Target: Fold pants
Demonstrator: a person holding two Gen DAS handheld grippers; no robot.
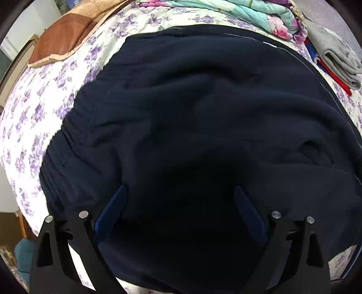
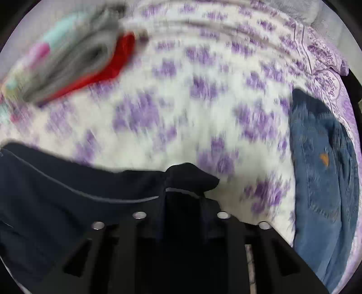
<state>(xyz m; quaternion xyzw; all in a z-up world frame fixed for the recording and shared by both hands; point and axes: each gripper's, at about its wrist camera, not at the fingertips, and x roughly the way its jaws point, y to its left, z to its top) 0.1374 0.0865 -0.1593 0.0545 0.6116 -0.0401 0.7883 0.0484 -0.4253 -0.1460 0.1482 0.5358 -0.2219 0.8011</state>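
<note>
Dark navy pants point(image 1: 192, 117) lie rumpled on a bed with a purple-flowered sheet point(image 1: 45, 108). My left gripper point(image 1: 181, 199) is open, its blue fingers point(image 1: 110, 210) spread wide just over the near part of the pants. My right gripper point(image 2: 183, 192) is shut on a bunched edge of the same pants point(image 2: 67, 185), which trail to the left with a thin grey piping line. The fingertips are hidden by the cloth. The right wrist view is blurred by motion.
Folded blue jeans point(image 2: 321, 181) lie at the right on the sheet point(image 2: 181, 101). A grey folded garment point(image 1: 341, 65) on a red one point(image 2: 106, 67) lies at the far side. A pastel quilt point(image 1: 237, 11) and a brown pillow point(image 1: 65, 36) lie at the bed's far end.
</note>
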